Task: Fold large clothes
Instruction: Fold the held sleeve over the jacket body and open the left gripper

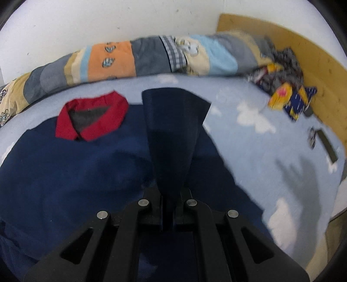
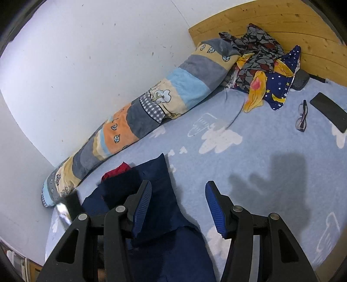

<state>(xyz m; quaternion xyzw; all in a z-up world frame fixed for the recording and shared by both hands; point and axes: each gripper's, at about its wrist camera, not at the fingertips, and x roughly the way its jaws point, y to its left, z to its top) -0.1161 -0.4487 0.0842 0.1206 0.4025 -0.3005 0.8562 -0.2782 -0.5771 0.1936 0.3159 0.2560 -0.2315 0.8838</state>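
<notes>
Seemingly, sleeve (image 1: 173,130) hiding left gripper (image 1: 168,213) fingertips.

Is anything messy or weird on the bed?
Yes. A crumpled heap of patterned clothes is bunched against the wooden headboard, not folded. Glasses and a phone lie loose on the blue sheet, close to the folding.

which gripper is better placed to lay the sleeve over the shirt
Left. The left gripper is shut on the navy sleeve, above the shirt body. The right gripper is open, holding nothing.
</notes>
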